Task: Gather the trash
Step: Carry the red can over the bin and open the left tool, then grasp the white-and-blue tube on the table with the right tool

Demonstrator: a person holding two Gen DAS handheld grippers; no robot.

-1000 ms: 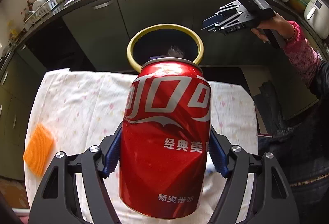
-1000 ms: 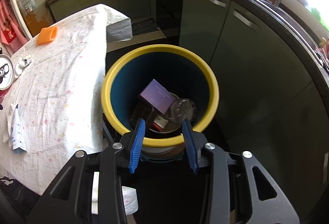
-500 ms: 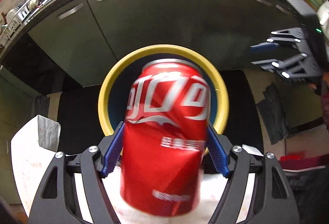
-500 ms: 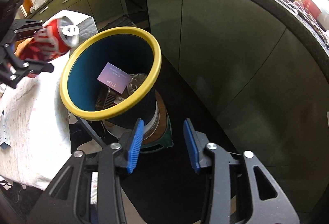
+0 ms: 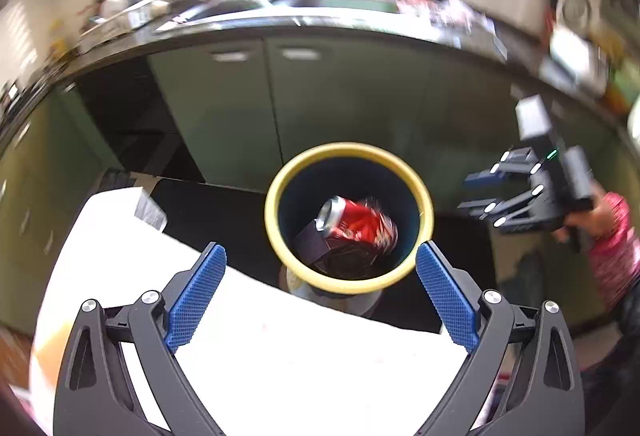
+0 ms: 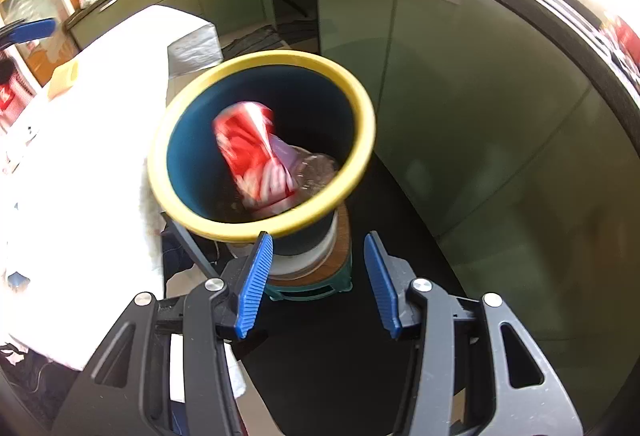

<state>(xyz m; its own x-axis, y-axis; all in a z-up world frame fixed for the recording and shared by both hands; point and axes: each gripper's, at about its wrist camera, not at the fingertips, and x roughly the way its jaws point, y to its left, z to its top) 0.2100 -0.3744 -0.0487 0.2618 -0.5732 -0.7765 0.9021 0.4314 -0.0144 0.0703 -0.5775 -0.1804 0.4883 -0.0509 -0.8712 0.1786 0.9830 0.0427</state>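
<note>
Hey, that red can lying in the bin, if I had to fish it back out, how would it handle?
The red can looks dented, so it is probably empty, light and easily crushed. Its smooth round side may slip or roll on the loose trash beneath it. The yellow-rimmed bin looks deep, so reaching in could be awkward.

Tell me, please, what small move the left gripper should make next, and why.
Probably swing the left gripper back toward the white-clothed table for another piece. Its jaws are opening with nothing between them, and the red can already lies inside the yellow-rimmed bin, so this drop looks finished.
</note>
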